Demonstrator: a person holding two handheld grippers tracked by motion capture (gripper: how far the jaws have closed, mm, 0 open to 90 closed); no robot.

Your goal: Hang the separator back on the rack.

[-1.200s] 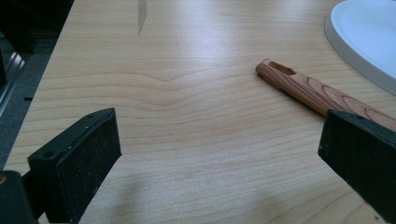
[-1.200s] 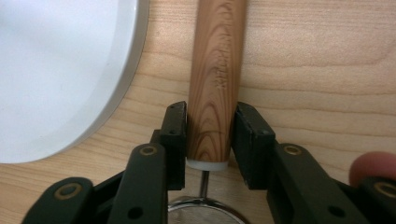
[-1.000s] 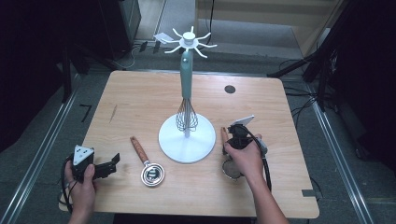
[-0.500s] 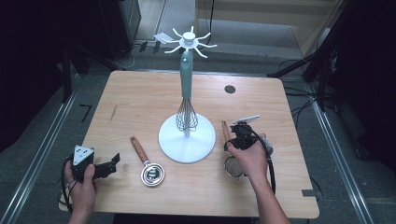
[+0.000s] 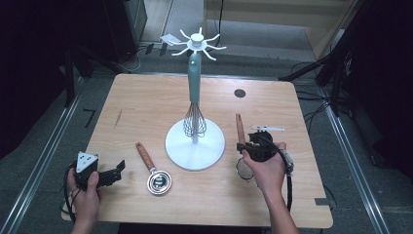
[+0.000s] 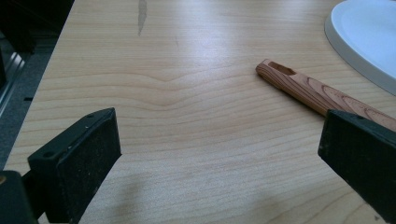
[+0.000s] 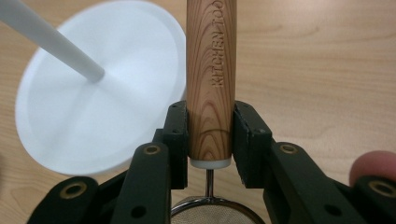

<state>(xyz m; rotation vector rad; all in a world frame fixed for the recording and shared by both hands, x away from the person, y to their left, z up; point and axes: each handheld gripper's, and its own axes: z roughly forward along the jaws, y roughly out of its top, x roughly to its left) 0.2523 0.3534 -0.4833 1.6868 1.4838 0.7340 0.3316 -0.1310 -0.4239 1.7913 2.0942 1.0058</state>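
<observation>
A white hook stand [image 5: 196,44] rises from a round base [image 5: 195,144] at the table's middle, and a teal-handled whisk [image 5: 195,119] hangs on it. My right gripper [image 5: 243,146] is shut on the wooden handle [image 5: 239,127] of a small mesh strainer [image 5: 243,169], just right of the base. In the right gripper view the jaws clamp that handle [image 7: 211,70] near its lower end, with the mesh rim [image 7: 212,212] below and the white base [image 7: 93,93] behind. My left gripper [image 5: 114,171] stands open at the front left, holding nothing. A second wooden-handled utensil [image 5: 159,183] lies between it and the base.
In the left gripper view [image 6: 219,154] the second utensil's handle [image 6: 313,91] lies ahead at right, beside the base's edge [image 6: 369,37]. A dark round disc [image 5: 239,92] sits on the table's far right. Metal rails run along the floor on both sides.
The right hand has shifted slightly toward the stand, and the strainer's handle now sticks out beyond the jaws toward the far side. The left gripper has stayed put.
</observation>
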